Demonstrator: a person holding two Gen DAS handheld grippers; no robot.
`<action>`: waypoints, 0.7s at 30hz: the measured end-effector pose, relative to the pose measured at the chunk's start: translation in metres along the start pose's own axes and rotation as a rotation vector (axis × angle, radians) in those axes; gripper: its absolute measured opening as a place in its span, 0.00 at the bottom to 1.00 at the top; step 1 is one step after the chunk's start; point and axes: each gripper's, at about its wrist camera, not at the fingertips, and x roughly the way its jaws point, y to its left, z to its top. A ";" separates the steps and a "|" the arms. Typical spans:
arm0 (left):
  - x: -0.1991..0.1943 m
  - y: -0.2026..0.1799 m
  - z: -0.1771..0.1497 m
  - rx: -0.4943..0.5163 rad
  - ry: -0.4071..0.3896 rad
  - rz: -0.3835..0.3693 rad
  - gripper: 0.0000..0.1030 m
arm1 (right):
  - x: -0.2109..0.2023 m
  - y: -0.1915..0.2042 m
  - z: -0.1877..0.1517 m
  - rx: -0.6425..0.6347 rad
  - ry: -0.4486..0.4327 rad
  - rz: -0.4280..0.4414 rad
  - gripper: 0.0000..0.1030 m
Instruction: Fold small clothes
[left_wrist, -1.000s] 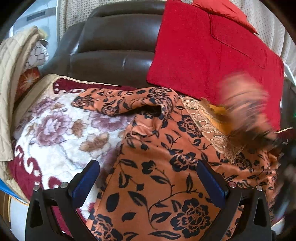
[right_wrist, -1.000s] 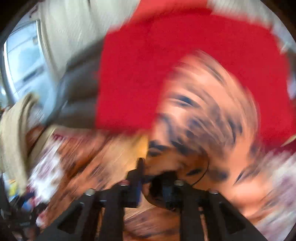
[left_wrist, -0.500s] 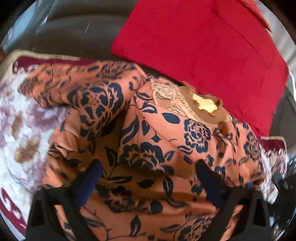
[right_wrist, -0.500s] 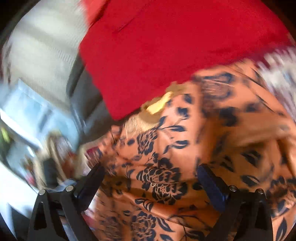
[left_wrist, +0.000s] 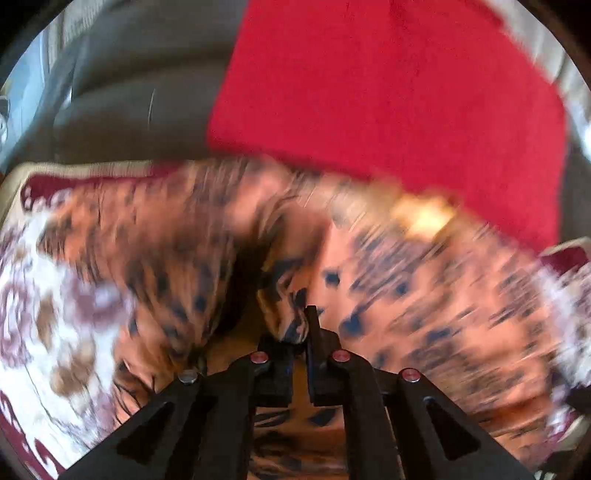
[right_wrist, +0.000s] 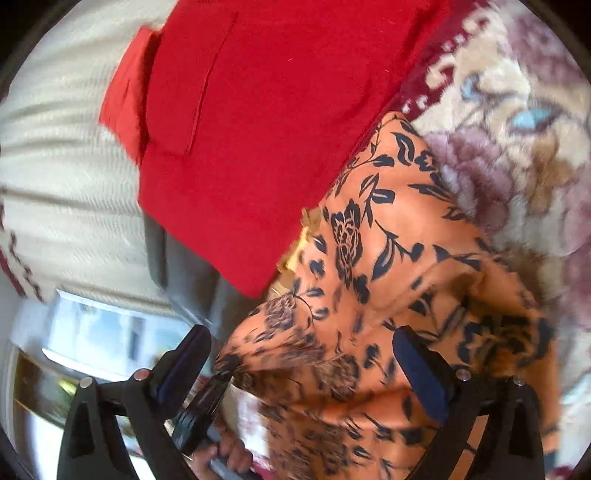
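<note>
A small orange garment (left_wrist: 424, 295) with a dark blue flower print lies on a floral blanket (left_wrist: 55, 302), blurred by motion in the left wrist view. My left gripper (left_wrist: 299, 332) is shut on a pinched fold of the garment. In the right wrist view the same garment (right_wrist: 388, 258) lies partly folded, with a yellow collar patch (right_wrist: 295, 251) at its edge. My right gripper (right_wrist: 303, 350) is open and empty, its jaws wide apart just above the cloth. The other gripper and the hand that holds it (right_wrist: 207, 432) show at the bottom left.
A big red cushion (left_wrist: 369, 92) leans on the dark leather sofa back (left_wrist: 129, 92) right behind the garment; it also shows in the right wrist view (right_wrist: 258, 129). A cream knitted cloth (right_wrist: 66, 184) hangs behind. The floral blanket (right_wrist: 517, 129) covers the seat.
My left gripper was open over the garment and has shut on a fold of it. My right gripper let go of the cloth, opened, and has swung to the garment's right side.
</note>
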 end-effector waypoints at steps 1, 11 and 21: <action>0.004 0.002 -0.004 0.001 -0.021 -0.013 0.06 | 0.006 0.005 -0.009 -0.025 -0.003 -0.015 0.98; -0.061 0.052 0.011 -0.131 -0.107 -0.245 0.64 | 0.127 -0.027 -0.021 -0.090 0.064 -0.167 0.97; 0.014 0.271 0.031 -0.854 -0.093 -0.347 0.77 | 0.096 0.011 -0.056 -0.279 0.015 -0.225 0.97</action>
